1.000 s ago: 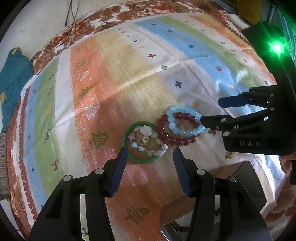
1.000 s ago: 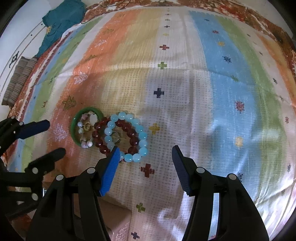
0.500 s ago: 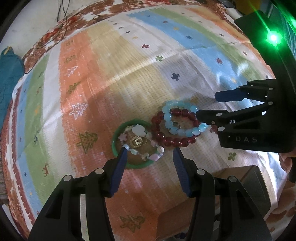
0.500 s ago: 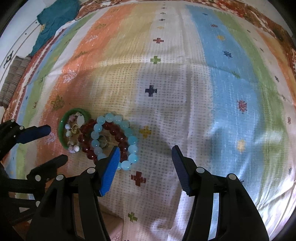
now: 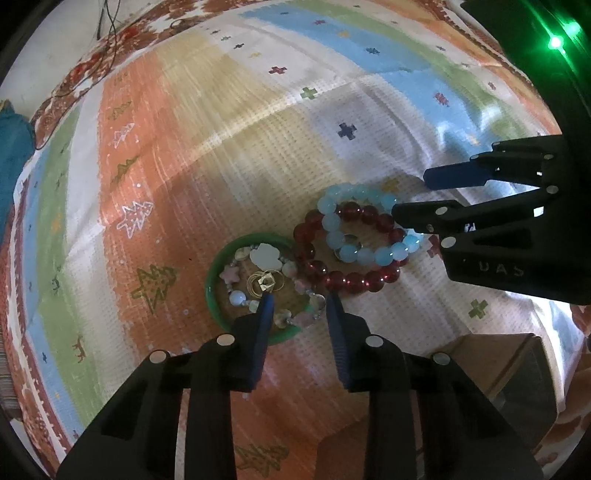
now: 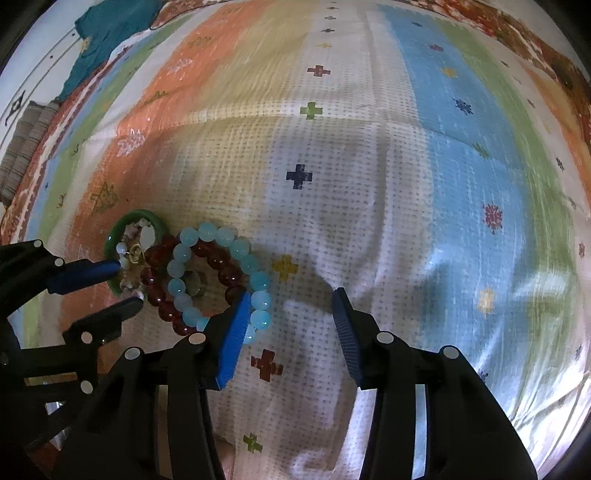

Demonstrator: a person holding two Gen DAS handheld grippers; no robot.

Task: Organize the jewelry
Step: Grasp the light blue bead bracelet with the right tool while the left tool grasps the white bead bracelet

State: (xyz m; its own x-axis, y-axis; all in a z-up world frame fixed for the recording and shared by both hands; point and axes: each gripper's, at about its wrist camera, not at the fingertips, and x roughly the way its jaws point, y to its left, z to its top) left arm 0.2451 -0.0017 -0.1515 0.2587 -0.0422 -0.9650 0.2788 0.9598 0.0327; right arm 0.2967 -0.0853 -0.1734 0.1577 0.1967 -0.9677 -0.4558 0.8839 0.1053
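On the striped cloth lies a green bangle (image 5: 216,291) with a pastel charm bracelet (image 5: 260,254) and thin gold rings (image 5: 264,282) inside it. Beside it a dark red bead bracelet (image 5: 347,280) lies partly under a light blue bead bracelet (image 5: 364,254). My left gripper (image 5: 300,306) points down at the bangle, its jaws closing. One fingertip is inside the bangle and the other outside, with the rim and pastel charms between them. My right gripper (image 6: 290,314) is closing at the blue bracelet (image 6: 258,295). Its left pad lies over the beads, and only a few of them are between the jaws.
A brown box (image 5: 498,369) sits at the cloth's near right corner. A teal garment (image 6: 110,33) lies off the cloth's far left, with dark cables (image 5: 107,29) beyond it. A small ring (image 6: 190,282) rests inside the blue bracelet. My left gripper (image 6: 125,291) works close beside the right one.
Both grippers have sunk toward the jewelry and their jaws have narrowed. The left fingers now straddle the bangle's rim. The right gripper's left pad now covers the blue beads.
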